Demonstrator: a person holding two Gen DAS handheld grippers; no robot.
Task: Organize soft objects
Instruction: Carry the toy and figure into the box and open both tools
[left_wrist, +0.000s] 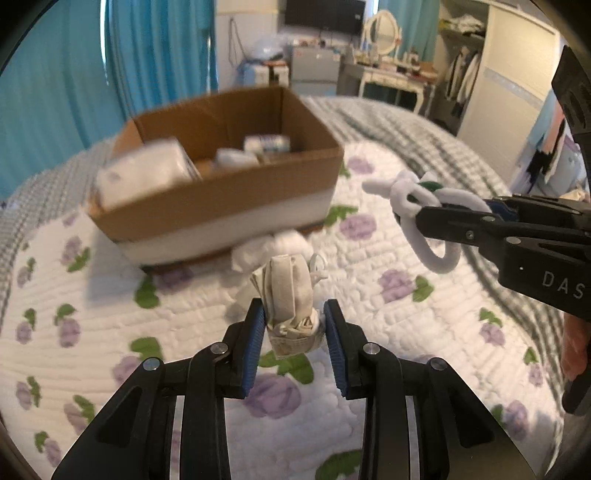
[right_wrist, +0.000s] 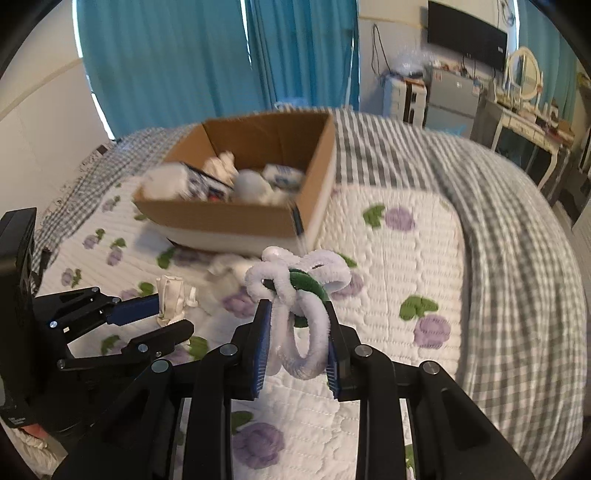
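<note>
Above the bed (right_wrist: 498, 236), left gripper (left_wrist: 295, 325) grasps a cloth roll (left_wrist: 290, 295) and right gripper (right_wrist: 295, 339) a loop toy (right_wrist: 299, 295), probably for carrying to the box (right_wrist: 258, 218).

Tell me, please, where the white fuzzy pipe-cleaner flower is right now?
The white fuzzy pipe-cleaner flower is clamped in the right gripper, above the floral quilt, just short of the cardboard box.

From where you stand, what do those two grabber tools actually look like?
Both the left gripper and right gripper are matte black linkages with silver pivot rivets and ribbed blue pads on two flat fingers. White letters "DAS" mark the right one's body. No cables or sleeves show.
</note>
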